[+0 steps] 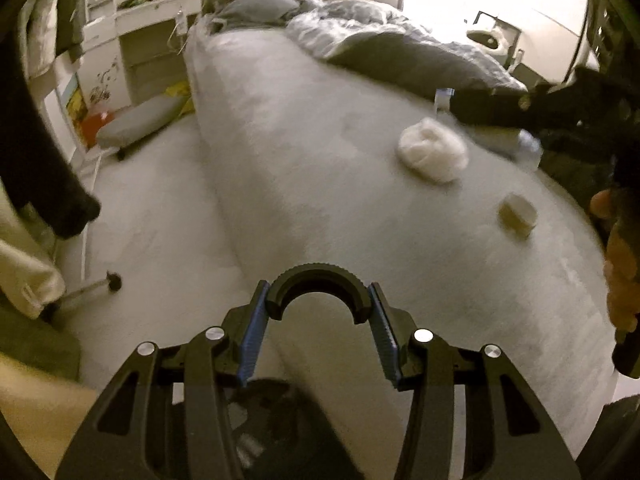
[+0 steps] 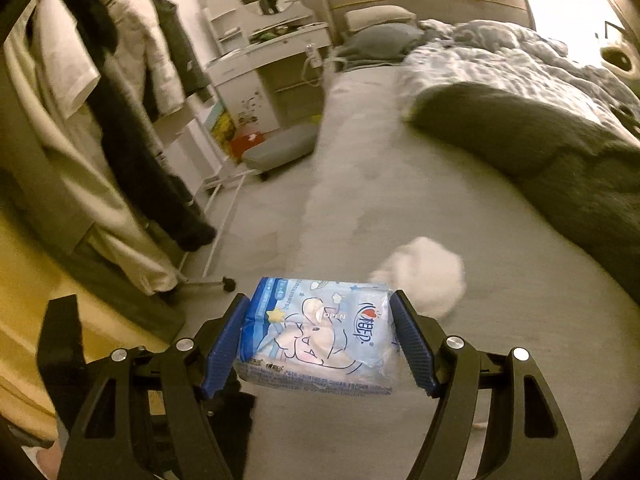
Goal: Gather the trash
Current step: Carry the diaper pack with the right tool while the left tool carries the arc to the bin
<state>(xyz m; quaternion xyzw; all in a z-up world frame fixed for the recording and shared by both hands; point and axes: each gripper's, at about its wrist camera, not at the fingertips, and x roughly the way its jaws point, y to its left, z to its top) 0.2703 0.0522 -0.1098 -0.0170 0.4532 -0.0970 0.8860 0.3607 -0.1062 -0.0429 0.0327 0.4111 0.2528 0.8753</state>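
While the left gripper [image 1: 320, 312] clamps its jaws on a black half-ring [image 1: 319, 286] low in the frame, the right gripper [image 2: 320, 340] grips a blue tissue pack [image 2: 316, 340] above the bed [image 2: 400, 200]; a white crumpled wad [image 2: 424, 276] lies right of centre

I see the bed [image 1: 304, 152] carrying a white wad [image 1: 434, 154], a small beige roll [image 1: 517, 215] near it, and a rumpled duvet [image 1: 400, 52] further back
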